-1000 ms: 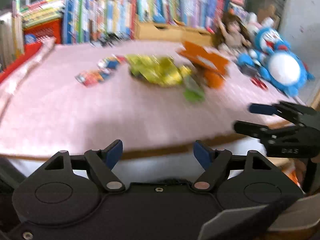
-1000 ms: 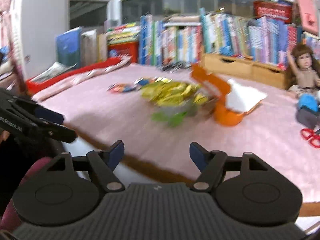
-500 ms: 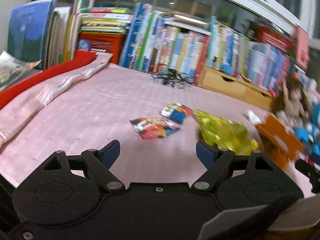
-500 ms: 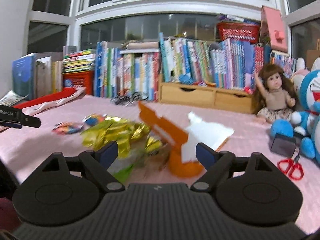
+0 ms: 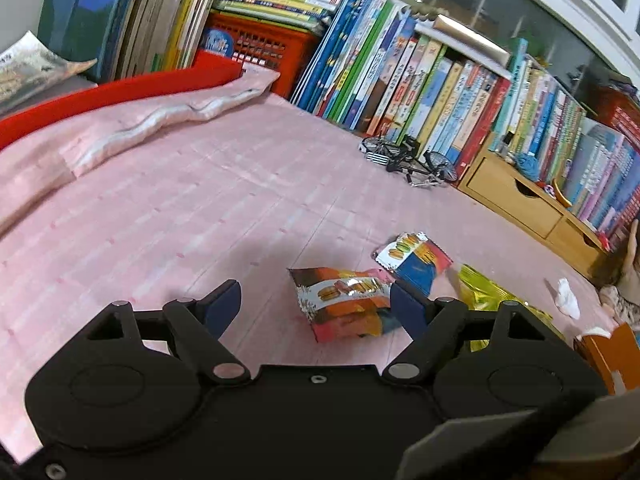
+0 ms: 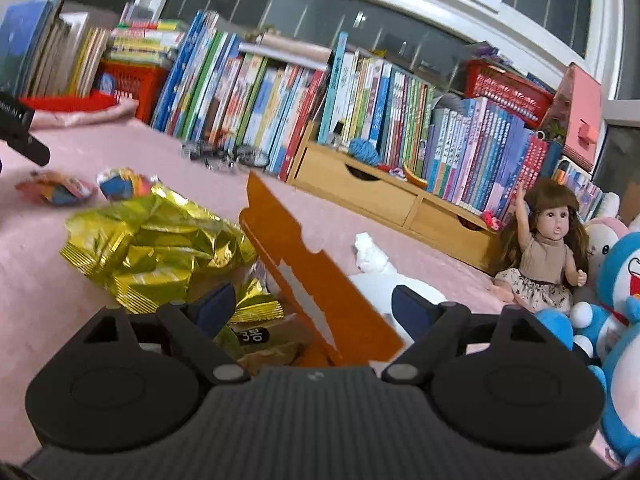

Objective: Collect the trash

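Left view only: left gripper (image 5: 316, 300) hovering released over a snack wrapper (image 5: 344, 306).
Right view only: right gripper (image 6: 310, 304) gaping released above an orange box (image 6: 320, 296); its contents are hidden.

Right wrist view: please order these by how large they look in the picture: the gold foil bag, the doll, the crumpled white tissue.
1. gold foil bag, largest, though it lies nearest the camera.
2. doll, clearly smaller in the picture, but it sits farther back.
3. crumpled white tissue, smallest by far.

Right tool (image 6: 314, 306) wide apart over orange box flap (image 6: 308, 276) — crumpled gold wrappers (image 6: 156, 248) just left.
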